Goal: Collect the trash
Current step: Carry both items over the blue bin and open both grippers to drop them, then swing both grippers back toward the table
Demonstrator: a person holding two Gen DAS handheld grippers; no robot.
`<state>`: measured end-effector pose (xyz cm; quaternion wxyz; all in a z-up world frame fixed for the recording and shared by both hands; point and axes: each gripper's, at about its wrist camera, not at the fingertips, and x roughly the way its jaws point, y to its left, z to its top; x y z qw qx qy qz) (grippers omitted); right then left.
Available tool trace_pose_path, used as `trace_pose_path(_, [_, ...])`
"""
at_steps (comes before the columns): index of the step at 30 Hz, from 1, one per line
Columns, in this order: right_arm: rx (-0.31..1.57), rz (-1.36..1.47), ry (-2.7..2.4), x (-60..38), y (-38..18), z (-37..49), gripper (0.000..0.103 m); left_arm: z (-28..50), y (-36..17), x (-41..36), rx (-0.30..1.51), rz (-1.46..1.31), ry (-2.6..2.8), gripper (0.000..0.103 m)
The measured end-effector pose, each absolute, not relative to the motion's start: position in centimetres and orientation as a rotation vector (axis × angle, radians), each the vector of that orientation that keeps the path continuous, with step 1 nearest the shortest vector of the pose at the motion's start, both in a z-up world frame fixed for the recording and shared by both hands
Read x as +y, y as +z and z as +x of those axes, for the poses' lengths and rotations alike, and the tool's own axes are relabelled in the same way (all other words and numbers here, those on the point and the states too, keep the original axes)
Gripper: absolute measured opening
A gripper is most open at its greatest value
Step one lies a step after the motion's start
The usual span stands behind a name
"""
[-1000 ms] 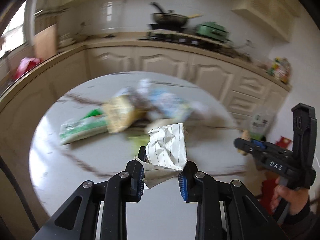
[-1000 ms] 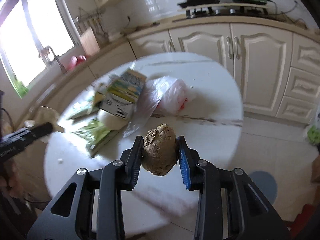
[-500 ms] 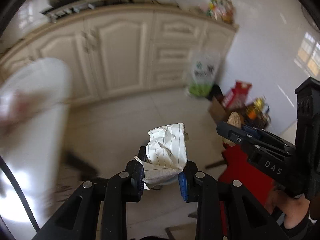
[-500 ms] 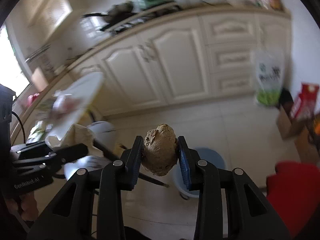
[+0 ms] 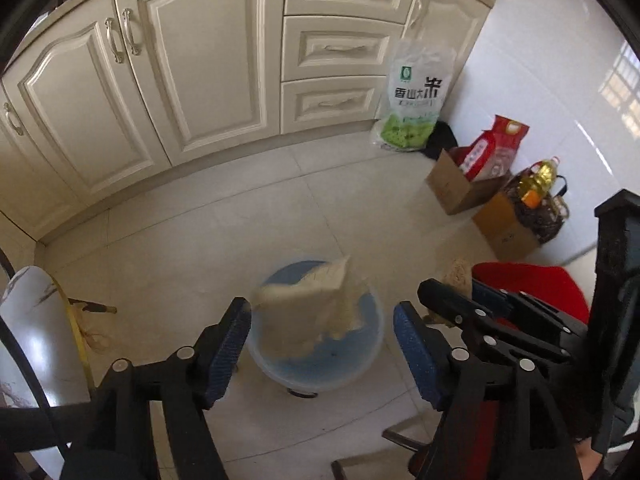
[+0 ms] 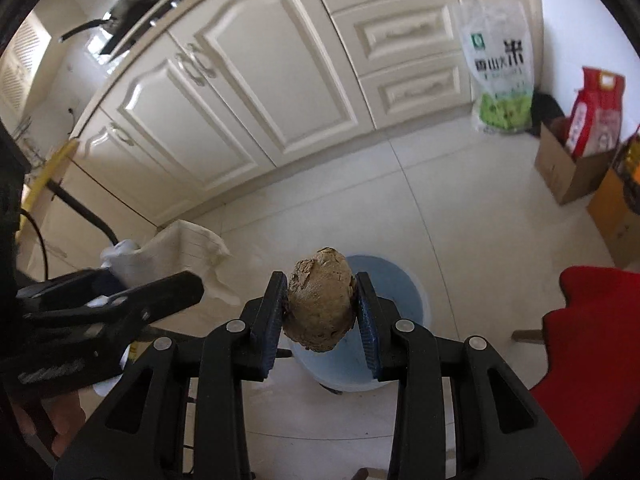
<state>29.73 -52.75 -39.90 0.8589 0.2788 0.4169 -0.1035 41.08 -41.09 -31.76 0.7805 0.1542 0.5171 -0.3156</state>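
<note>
My left gripper points down over a blue bin on the floor, and its jaws are opening. The crumpled lined paper is blurred and loose between the spread pads, just above the bin's mouth. From the right wrist view the paper still sits at the left gripper. My right gripper is shut on a brown, rough lump, held above the same bin. In the left wrist view the right gripper hangs just right of the bin.
Cream cabinets run along the back. A rice bag leans on them, with cardboard boxes and an oil bottle at the right wall. A red seat stands right of the bin, the white table edge left.
Both grippers swung away from the table and down over the floor bin. The left jaws spread and let go of the paper. The right gripper kept its hold on the lump.
</note>
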Motion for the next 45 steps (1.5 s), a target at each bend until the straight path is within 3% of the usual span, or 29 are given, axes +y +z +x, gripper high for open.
trace_pose_path(2, [0.883, 0.604, -0.212, -52.7, -40.9, 30.1, 0.033, 41.1, -32.1, -42.0, 1.106, 0.332, -0.664, 0.076])
trace_pose_path(9, [0.885, 0.621, -0.191, -52.0, -42.3, 31.3, 0.035, 36.8, -28.1, -39.3, 1.033, 0.276, -0.583, 0.076])
trace_pose_path(10, [0.873, 0.625, -0.19, -51.9, -42.3, 31.5, 0.039, 36.2, -27.3, -38.8, 1.008, 0.283, -0.568, 0.076])
trace_pose_path(13, [0.873, 0.646, -0.208, -51.4, -41.9, 31.7, 0.069, 33.9, -25.6, -37.2, 0.956, 0.309, -0.529, 0.077])
trace_pose_path(14, [0.864, 0.641, -0.208, -51.2, -41.5, 31.5, 0.069, 33.1, -25.0, -36.8, 0.947, 0.305, -0.532, 0.077])
trace_pose_path(18, [0.819, 0.593, -0.196, -49.4, -37.2, 29.7, 0.07, 29.1, -21.5, -34.1, 0.903, 0.278, -0.525, 0.077])
trace_pose_path(20, [0.795, 0.556, -0.202, -48.4, -34.8, 28.5, 0.079, 26.8, -19.2, -32.0, 0.863, 0.237, -0.535, 0.08])
trace_pose_path(28, [0.583, 0.405, -0.171, -40.7, -21.6, 21.9, 0.097, 14.8, -10.4, -23.2, 0.638, 0.233, -0.53, 0.087])
trace_pose_path(37, [0.397, 0.231, -0.076, -29.7, -10.8, 18.8, 0.103, 2.7, -4.7, -8.2, 0.425, 0.163, -0.38, 0.095])
trace_pose_path(40, [0.359, 0.181, -0.039, -25.9, -8.5, 18.8, 0.103, -1.0, -4.1, -3.1, 0.376, 0.14, -0.328, 0.102])
trace_pose_path(45, [0.318, 0.125, 0.035, -20.2, -6.1, 18.7, 0.103, -6.7, -4.7, 2.2, 0.31, 0.108, -0.217, 0.102])
